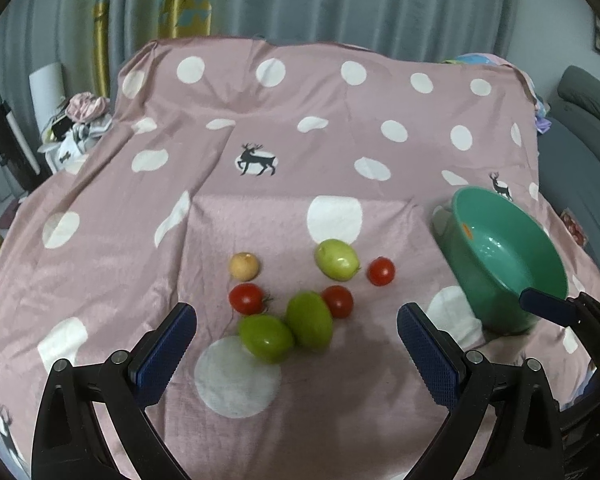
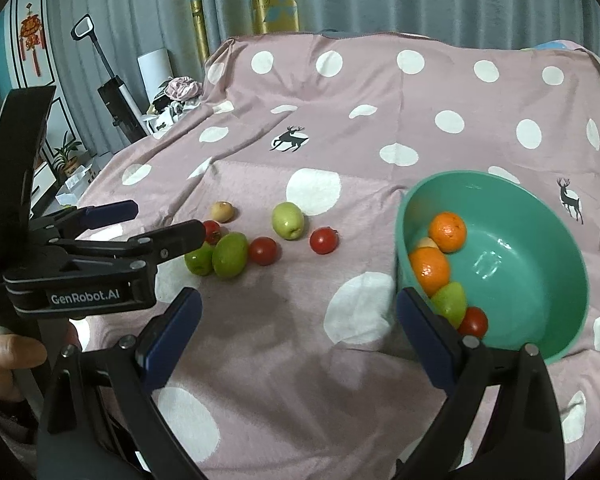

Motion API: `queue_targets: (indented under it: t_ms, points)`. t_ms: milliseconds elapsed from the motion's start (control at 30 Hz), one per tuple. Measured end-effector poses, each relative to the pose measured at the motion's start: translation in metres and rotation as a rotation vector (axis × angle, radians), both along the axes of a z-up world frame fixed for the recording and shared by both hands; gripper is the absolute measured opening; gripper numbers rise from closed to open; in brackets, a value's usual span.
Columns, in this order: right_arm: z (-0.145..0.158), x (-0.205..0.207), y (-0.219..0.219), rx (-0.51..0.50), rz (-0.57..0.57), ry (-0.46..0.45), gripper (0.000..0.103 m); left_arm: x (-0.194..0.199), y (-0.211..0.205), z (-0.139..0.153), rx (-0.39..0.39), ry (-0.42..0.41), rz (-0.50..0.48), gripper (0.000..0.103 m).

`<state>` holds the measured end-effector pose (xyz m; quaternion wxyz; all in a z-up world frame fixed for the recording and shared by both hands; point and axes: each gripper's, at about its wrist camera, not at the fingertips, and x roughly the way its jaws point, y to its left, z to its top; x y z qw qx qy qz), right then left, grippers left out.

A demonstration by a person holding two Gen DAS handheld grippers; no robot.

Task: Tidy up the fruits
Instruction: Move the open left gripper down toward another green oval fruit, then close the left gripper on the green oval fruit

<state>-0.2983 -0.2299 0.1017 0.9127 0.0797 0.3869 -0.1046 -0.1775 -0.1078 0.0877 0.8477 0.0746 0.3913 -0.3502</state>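
Several fruits lie loose on the pink cloth: a pale yellow one [image 1: 244, 266], a light green one [image 1: 337, 259], two darker green ones [image 1: 309, 320] [image 1: 265, 338] and three red tomatoes [image 1: 246, 299] [image 1: 339, 301] [image 1: 381, 271]. My left gripper [image 1: 296, 344] stands open just in front of the green pair, with nothing in it. To the right, the teal bowl [image 2: 540, 280] holds two oranges [image 2: 447, 231], a green fruit [image 2: 452, 304], a tomato [image 2: 474, 322] and a partly hidden pale fruit. My right gripper [image 2: 300, 332] is open and empty beside the bowl's near rim.
A pink polka-dot cloth with deer prints [image 1: 320, 152] covers the whole work surface and drops off at its edges. Grey curtains hang behind. Clutter and an upright vacuum [image 2: 116, 92] stand at the left, a grey sofa [image 1: 580, 112] at the right. A hand [image 2: 8, 356] grips the left tool.
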Motion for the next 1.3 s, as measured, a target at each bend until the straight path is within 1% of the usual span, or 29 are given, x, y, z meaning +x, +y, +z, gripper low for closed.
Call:
queue_targets:
  t_ms: [200, 333, 467, 567, 667, 733, 833, 900, 933, 967, 1000, 1033, 1100, 1133, 1200, 1267, 1300]
  points:
    - [-0.006, 0.011, 0.003, 0.003, 0.014, 0.019, 0.099, 0.008, 0.001, -0.008, -0.008, 0.028, -0.020, 0.100]
    - [-0.012, 0.018, 0.004, 0.009, 0.027, 0.035, 0.099, 0.018, 0.006, -0.014, -0.044, 0.080, -0.060, 0.100]
    - [-0.020, 0.025, 0.006, 0.015, 0.048, 0.054, 0.098, 0.024, 0.013, -0.020, -0.057, 0.110, -0.092, 0.100]
    - [-0.028, 0.032, 0.008, 0.027, 0.067, 0.072, 0.098, 0.029, 0.017, -0.024, -0.060, 0.122, -0.099, 0.100]
    - [-0.035, 0.037, 0.011, 0.037, 0.085, 0.087, 0.098, 0.032, 0.018, -0.028, -0.048, 0.131, -0.103, 0.100]
    - [-0.038, 0.041, 0.012, 0.060, 0.102, 0.093, 0.098, 0.034, 0.017, -0.032, -0.032, 0.139, -0.104, 0.100]
    - [-0.045, 0.051, 0.013, 0.111, 0.135, 0.104, 0.095, 0.039, 0.017, -0.038, -0.034, 0.167, -0.107, 0.100]
    - [-0.051, 0.058, 0.015, 0.128, 0.155, 0.119, 0.090, 0.041, 0.018, -0.040, -0.043, 0.186, -0.113, 0.100]
    - [-0.055, 0.063, 0.016, 0.155, 0.171, 0.131, 0.088, 0.041, 0.018, -0.041, -0.047, 0.192, -0.117, 0.099]
    - [-0.058, 0.066, 0.018, 0.177, 0.184, 0.138, 0.083, 0.042, 0.018, -0.043, -0.049, 0.201, -0.124, 0.098]
    - [-0.061, 0.069, 0.019, 0.197, 0.196, 0.143, 0.078, 0.043, 0.018, -0.044, -0.050, 0.207, -0.129, 0.094]
    - [-0.064, 0.072, 0.023, 0.224, 0.214, 0.148, 0.076, 0.045, 0.018, -0.045, -0.052, 0.218, -0.137, 0.088]
    - [-0.068, 0.076, 0.030, 0.252, 0.241, 0.150, 0.071, 0.046, 0.016, -0.047, -0.046, 0.232, -0.146, 0.083]
    - [-0.070, 0.079, 0.034, 0.266, 0.255, 0.149, 0.069, 0.047, 0.015, -0.049, -0.044, 0.238, -0.156, 0.083]
    - [-0.073, 0.083, 0.039, 0.290, 0.277, 0.152, 0.060, 0.048, 0.013, -0.050, -0.049, 0.250, -0.167, 0.082]
    - [-0.077, 0.090, 0.043, 0.307, 0.294, 0.161, 0.056, 0.051, 0.012, -0.053, -0.058, 0.266, -0.171, 0.075]
    - [-0.079, 0.093, 0.045, 0.308, 0.297, 0.167, 0.055, 0.052, 0.011, -0.053, -0.056, 0.267, -0.171, 0.071]
